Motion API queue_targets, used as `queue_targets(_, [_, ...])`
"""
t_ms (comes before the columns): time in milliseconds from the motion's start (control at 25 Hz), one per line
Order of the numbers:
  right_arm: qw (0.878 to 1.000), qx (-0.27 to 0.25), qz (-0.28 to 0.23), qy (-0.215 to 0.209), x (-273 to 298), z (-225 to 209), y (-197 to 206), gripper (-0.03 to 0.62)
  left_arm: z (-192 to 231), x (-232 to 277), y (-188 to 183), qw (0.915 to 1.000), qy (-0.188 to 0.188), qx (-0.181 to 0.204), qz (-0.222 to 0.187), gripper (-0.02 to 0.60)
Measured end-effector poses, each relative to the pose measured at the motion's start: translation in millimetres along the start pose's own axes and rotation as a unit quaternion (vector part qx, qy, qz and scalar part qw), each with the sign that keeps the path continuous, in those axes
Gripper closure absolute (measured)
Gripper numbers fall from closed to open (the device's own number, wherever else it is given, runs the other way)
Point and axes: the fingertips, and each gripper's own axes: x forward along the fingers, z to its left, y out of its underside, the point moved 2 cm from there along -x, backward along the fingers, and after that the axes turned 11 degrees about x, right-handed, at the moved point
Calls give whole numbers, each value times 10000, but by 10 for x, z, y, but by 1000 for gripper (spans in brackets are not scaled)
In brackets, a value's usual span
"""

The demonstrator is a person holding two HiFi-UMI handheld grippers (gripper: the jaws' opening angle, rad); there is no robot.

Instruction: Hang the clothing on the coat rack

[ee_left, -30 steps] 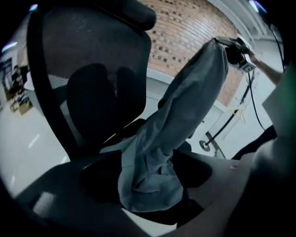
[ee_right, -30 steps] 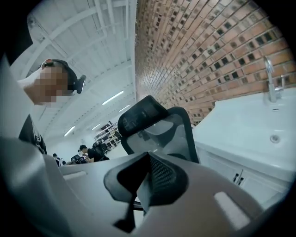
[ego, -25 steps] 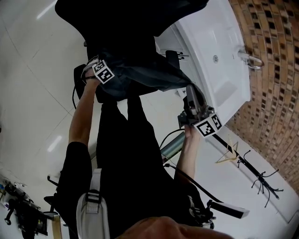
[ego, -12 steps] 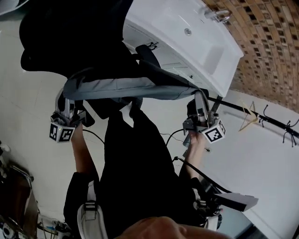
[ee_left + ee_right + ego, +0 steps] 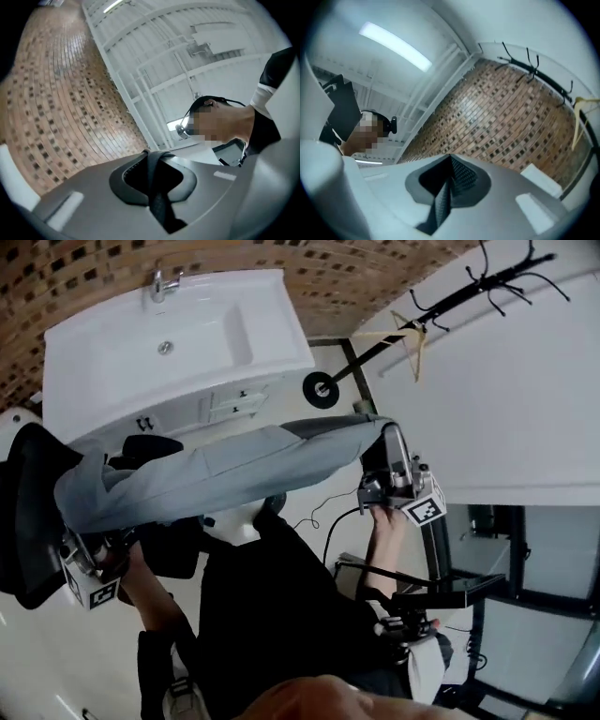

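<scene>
A grey garment [image 5: 234, 465] hangs stretched almost level between my two grippers in the head view. My left gripper [image 5: 94, 559] is at the lower left, shut on one end of the garment, with its fingertips hidden under the cloth. My right gripper [image 5: 389, 448] is shut on the other end, at the middle right. Both the left gripper view [image 5: 152, 159] and the right gripper view [image 5: 450, 165] show the jaws closed together. The black coat rack [image 5: 497, 273] stands at the upper right, well beyond the right gripper; its hooks [image 5: 529, 70] also show in the right gripper view.
A wooden hanger [image 5: 410, 334] hangs on the rack's pole. A white sink cabinet [image 5: 112, 371] stands against the brick wall [image 5: 309, 268], behind the garment. A black chair [image 5: 28, 512] is at the far left. Cables and dark equipment lie by the person's feet [image 5: 441, 592].
The left gripper closed on the garment and drew it out to the left, so it now spans both grippers. The head view has swung round, bringing the coat rack to the upper right.
</scene>
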Motion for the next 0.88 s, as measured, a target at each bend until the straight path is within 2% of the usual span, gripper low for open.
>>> queue_targets(80, [9984, -317, -439, 160, -571, -171, -722, 589, -452, 733, 554, 9982, 358, -469, -47, 566])
queue_targets(200, [9897, -687, -1201, 376, -1370, -454, -1634, 589, -1031, 1751, 1388, 9914, 858, -985, 2, 566])
queue_targets(320, [9797, -836, -1766, 452, -1913, -865, -2404, 589, -1594, 2694, 2133, 9817, 1323, -1371, 48, 566])
queue_targets(400, [9745, -812, -2038, 471, -2207, -1143, -2865, 589, -1953, 3202, 2584, 9750, 1501, -1638, 25, 566])
queue_targets(520, [9637, -883, -2490, 379, -2595, -1194, -3258, 589, -2354, 3648, 2937, 9652, 1816, -1879, -67, 566])
queue_targets(680, [9438, -1490, -2930, 346, -3087, -1042, -3873, 589, -2971, 4363, 3275, 9462, 2503, -2030, -290, 566])
queue_targets(760, [9364, -1707, -3035, 441, -3251, -1050, -4154, 589, -3227, 4733, 3466, 9391, 2729, -2056, -363, 566])
queue_targets(880, [9316, -1946, -3016, 571, -3311, -1139, -4483, 589, -3411, 5200, 3761, 9320, 2860, -2181, -443, 566])
